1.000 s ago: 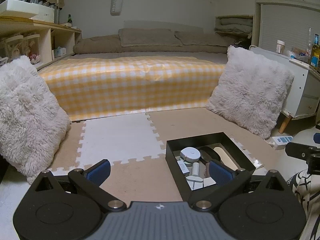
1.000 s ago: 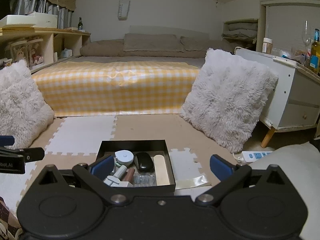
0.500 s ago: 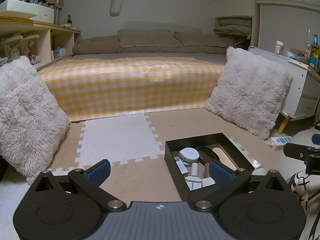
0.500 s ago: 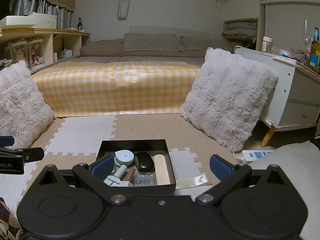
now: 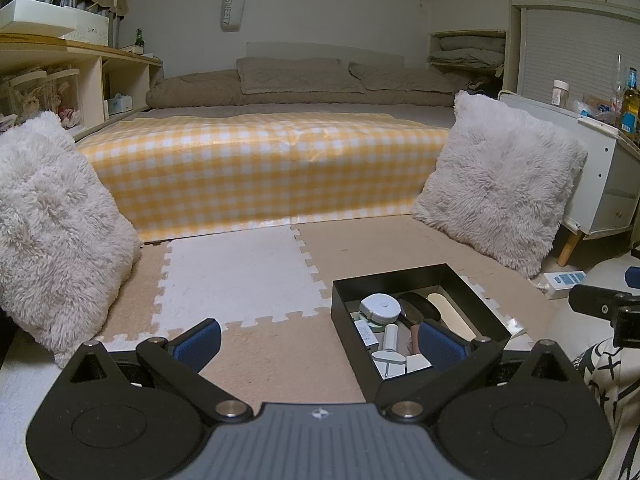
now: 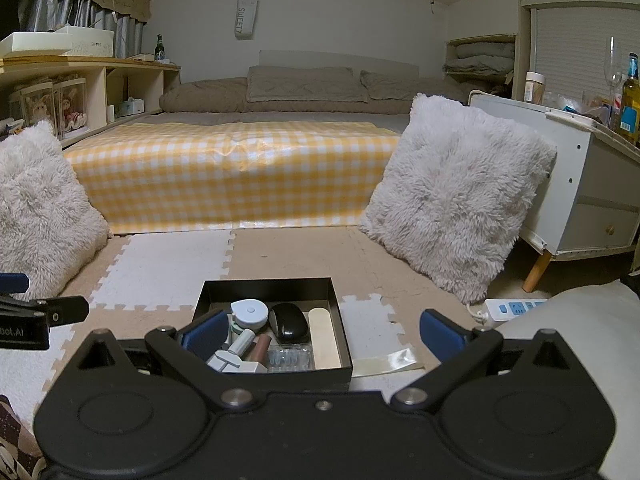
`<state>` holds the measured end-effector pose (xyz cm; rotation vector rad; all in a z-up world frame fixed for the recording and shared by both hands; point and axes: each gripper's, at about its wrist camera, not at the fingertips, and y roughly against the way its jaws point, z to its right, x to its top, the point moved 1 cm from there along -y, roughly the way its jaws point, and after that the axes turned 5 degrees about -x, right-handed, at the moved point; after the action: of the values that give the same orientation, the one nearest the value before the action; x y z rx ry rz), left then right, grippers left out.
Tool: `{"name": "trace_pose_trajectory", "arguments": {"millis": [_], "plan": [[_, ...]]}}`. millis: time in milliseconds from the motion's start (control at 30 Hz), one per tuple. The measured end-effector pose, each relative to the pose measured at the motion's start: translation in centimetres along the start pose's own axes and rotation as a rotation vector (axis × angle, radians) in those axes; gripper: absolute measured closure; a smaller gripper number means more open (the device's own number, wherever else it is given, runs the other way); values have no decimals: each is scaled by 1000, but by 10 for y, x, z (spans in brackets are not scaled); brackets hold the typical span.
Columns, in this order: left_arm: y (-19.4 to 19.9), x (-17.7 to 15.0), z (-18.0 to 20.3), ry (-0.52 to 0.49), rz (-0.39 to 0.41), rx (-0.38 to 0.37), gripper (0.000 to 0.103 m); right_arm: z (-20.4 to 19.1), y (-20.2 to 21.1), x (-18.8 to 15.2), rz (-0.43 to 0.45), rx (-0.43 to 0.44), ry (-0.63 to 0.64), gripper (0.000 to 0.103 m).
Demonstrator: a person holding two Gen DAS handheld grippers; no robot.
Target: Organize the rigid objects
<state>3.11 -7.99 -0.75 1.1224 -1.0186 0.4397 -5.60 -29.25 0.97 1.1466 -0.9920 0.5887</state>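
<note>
Black box (image 6: 276,286) contents partly hidden, near wall cut off

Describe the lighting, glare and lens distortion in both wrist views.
Left wrist view: dim warm indoor light, dark vignette in the corners, fisheye bowing of the ceiling line, a sheen on the yellow checked cover. Right wrist view: same dim light, glare patch on the cover, the black box sharp, its inside shadowed; the white cabinet leans with the distortion.
</note>
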Motion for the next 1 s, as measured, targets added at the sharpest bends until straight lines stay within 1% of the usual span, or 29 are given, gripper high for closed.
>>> {"name": "trace_pose_trajectory", "arguments": {"millis": [1000], "plan": [[0,0,-3,-1,2,0,0,0,0,0,0,0,0,0]]}}
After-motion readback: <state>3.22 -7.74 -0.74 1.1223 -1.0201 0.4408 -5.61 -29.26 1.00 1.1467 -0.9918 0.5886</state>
